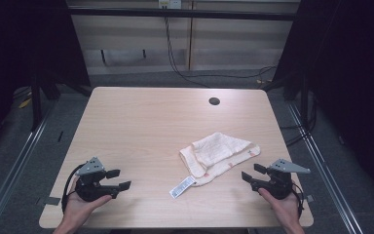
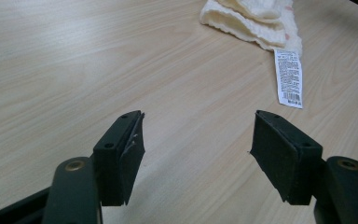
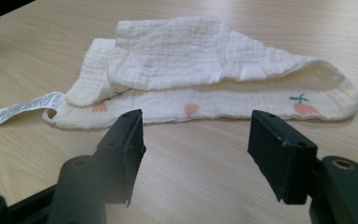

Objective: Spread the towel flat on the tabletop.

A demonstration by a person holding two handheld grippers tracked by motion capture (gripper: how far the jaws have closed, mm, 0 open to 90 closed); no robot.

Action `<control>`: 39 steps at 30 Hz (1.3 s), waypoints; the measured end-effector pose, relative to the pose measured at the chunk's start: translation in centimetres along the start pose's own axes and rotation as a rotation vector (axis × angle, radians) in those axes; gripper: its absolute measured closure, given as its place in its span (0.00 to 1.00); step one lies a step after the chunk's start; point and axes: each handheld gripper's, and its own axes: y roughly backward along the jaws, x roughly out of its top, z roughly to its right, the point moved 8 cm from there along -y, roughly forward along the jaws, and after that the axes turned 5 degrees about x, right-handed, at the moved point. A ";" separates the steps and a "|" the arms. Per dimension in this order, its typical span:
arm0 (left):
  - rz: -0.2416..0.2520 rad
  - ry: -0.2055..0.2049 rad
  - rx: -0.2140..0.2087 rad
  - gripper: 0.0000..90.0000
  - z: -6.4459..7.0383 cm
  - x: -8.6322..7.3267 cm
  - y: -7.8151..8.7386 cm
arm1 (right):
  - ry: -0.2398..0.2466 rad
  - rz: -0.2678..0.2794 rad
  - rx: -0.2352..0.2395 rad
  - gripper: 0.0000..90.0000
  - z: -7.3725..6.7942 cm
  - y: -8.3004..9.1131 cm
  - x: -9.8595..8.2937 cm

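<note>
Cream muslin, soft and crinkled, is what I have before me: a small cloth (image 1: 219,157) lying loosely folded on the pale wood bench (image 1: 141,126), right of its middle and toward my side; one flap is turned back over the rest, so a border strip printed with little pink hearts and a strawberry-like fruit shows along the near edge in my right gripper view (image 3: 205,79); I judge the folding half done or not yet squared, since the edges do not meet.

My left gripper (image 1: 115,179) rests low at the near left of the bench, well apart from the cloth, its jaws spread wide and holding nothing; I keep it back there, I think, so it stays out of the way until a corner needs pinning or lifting; my right gripper (image 1: 249,173) sits just beside the cloth's near right end, jaws likewise wide and empty, aimed straight at the printed border, which seems the natural place to take hold.

A white care tag (image 1: 182,186) trails from the cloth's near left corner and lies flat on the wood, pointing toward my left gripper; in the left gripper view (image 2: 289,77) it bears lines of fine black print and a barcode at its end; the lettering is too small for me to read; no brand name can be made out.
</note>
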 end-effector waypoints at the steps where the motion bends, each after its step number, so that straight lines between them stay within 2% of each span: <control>1: -0.003 0.002 -0.002 0.38 0.0 0.0 -0.1 | 0.000 0.000 0.000 0.39 0.0 0.0 0.0; 5: -0.019 0.005 0.000 0.38 0.0 -0.1 -0.4 | 0.005 0.005 0.008 0.39 -0.1 0.0 0.0; 8: -0.016 0.004 -0.002 0.38 0.0 0.0 -0.4 | 0.008 -0.020 0.017 0.42 -0.2 -0.2 -0.2; 11: -0.016 0.004 -0.004 0.38 0.0 0.0 -0.5 | 0.006 -0.053 0.060 0.42 -0.3 -0.5 -0.6; 12: -0.018 0.005 -0.001 0.39 0.0 0.0 -0.5 | 0.015 -0.069 0.091 0.44 -0.6 -0.7 -0.7; 17: -0.003 0.006 -0.007 0.40 0.1 -0.1 -0.2 | 0.023 -0.076 0.115 0.46 -1.2 -0.6 -0.5; 20: -0.001 -0.004 -0.006 0.41 0.3 -0.1 0.0 | 0.022 -0.073 0.155 0.51 -2.0 -0.4 0.0; 24: 0.000 -0.009 -0.004 0.41 0.4 -0.1 0.2 | 0.035 -0.056 0.179 0.54 -2.6 -0.1 1.0; 26: 0.003 -0.016 0.005 0.41 0.5 -0.1 0.3 | 0.027 -0.055 0.192 0.54 -2.7 -0.1 1.2; 28: -0.001 -0.019 0.001 0.41 0.6 -0.1 0.2 | 0.040 -0.066 0.204 0.54 -2.8 -0.4 1.7; 34: -0.014 -0.012 -0.011 0.41 0.5 -0.2 -0.2 | 0.055 -0.073 0.205 0.54 -2.5 -0.5 2.6; 36: -0.016 -0.011 -0.011 0.41 0.5 -0.2 -0.2 | 0.051 -0.058 0.220 0.54 -2.5 -0.3 3.3; 39: -0.020 -0.015 -0.015 0.41 0.7 -0.2 -0.3 | 0.064 -0.042 0.217 0.54 -2.4 -0.2 4.5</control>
